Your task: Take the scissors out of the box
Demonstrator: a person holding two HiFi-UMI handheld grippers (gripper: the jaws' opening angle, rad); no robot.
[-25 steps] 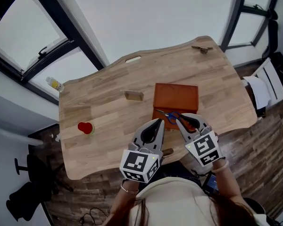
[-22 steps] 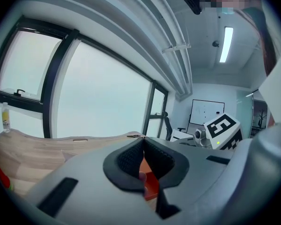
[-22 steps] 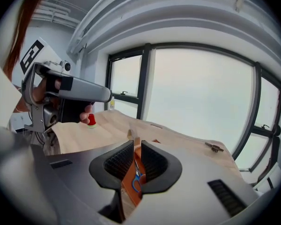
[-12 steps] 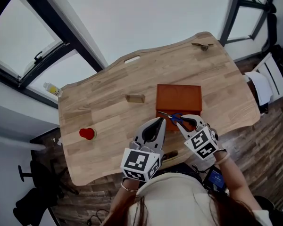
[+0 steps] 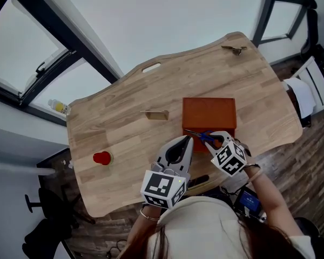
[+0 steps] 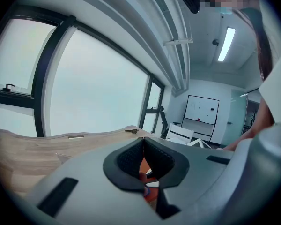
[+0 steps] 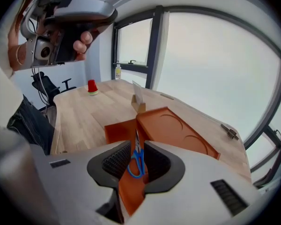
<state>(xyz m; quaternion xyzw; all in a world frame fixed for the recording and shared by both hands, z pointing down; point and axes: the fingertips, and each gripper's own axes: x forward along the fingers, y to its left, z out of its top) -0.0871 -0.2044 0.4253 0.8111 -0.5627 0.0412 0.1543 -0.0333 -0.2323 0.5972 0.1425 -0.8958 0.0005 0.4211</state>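
Now the right gripper (image 7: pixel 137 146), its jaws just opened, is set astride the still-unpinched scissors (image 7: pixel 136 162) in the box (image 7: pixel 178 135) near the table's (image 5: pixel 124 123) front edge, while the left gripper (image 6: pixel 143 142) is pressed together.

Left gripper (image 5: pixel 187 140) closed, right gripper (image 5: pixel 210 138) opening

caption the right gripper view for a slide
Right gripper, jaws just opening, around blue-handled scissors in the open orange box

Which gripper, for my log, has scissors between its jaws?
The right gripper: scissors lie between its jaws, which have just been opening; the left gripper is shut.
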